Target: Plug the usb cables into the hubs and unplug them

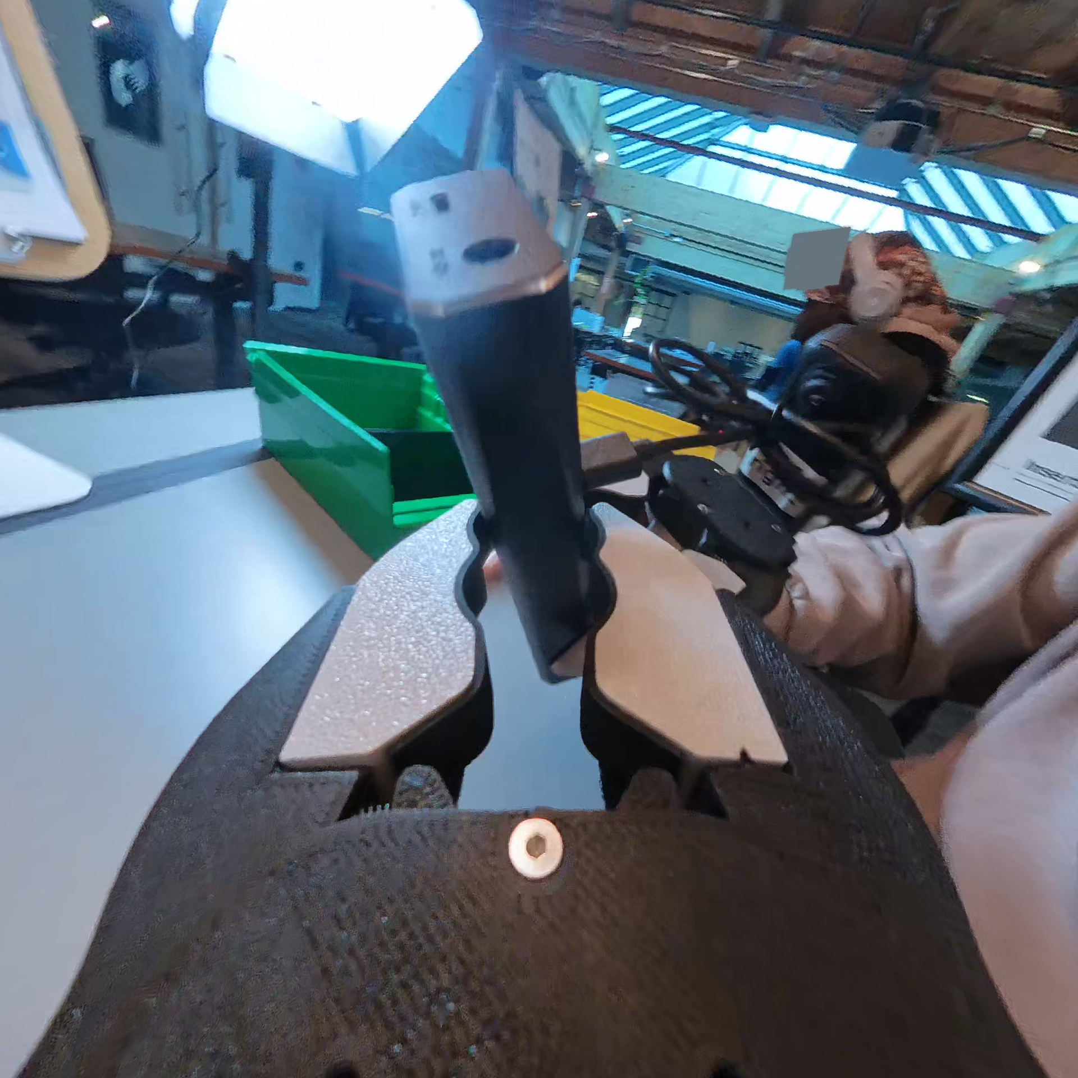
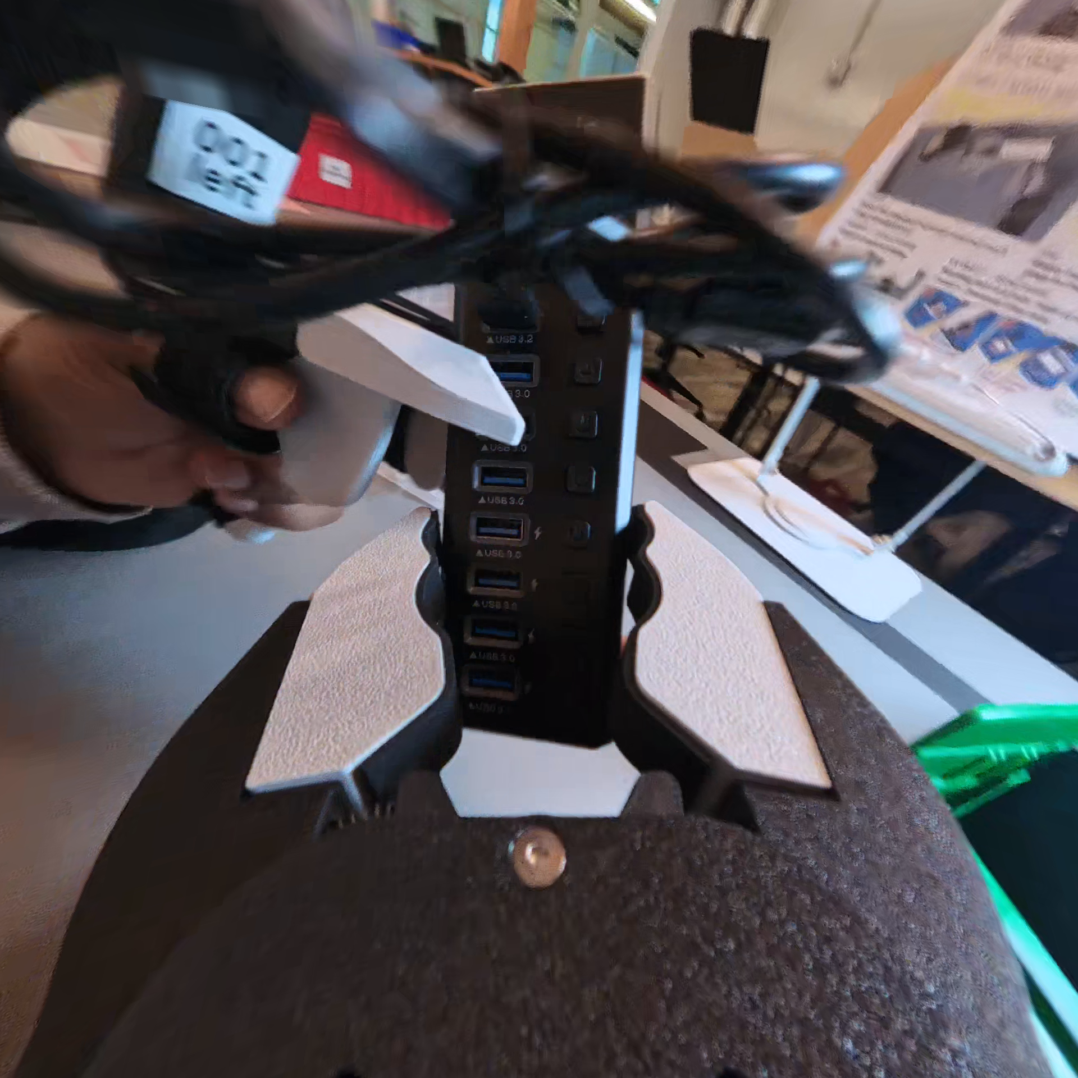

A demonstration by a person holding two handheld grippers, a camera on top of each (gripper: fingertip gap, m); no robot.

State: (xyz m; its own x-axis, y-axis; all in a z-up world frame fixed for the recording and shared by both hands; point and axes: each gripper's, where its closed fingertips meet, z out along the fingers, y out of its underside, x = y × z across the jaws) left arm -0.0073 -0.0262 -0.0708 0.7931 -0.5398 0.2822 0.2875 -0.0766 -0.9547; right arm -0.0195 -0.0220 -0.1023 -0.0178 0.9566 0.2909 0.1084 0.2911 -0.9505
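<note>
Small print labels the hub (image 2: 528, 583) ports; a white sticker (image 2: 219, 160) bears characters.

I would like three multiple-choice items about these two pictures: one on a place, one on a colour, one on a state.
1. Where does the green bin stand?
A. On the table, behind the hub
B. On the floor
C. On a shelf

2. Which colour shows inside the hub's USB ports?
A. Red
B. Blue
C. White

3. In what state is the left gripper?
A. Open and empty
B. Shut on a cable
C. Shut on the hub

Key: 1 A, the bin sits on the grey tabletop beyond the hub. 2 B, the port insides look blue in the right wrist view. 3 C, its two fingers press the hub's sides.
</note>
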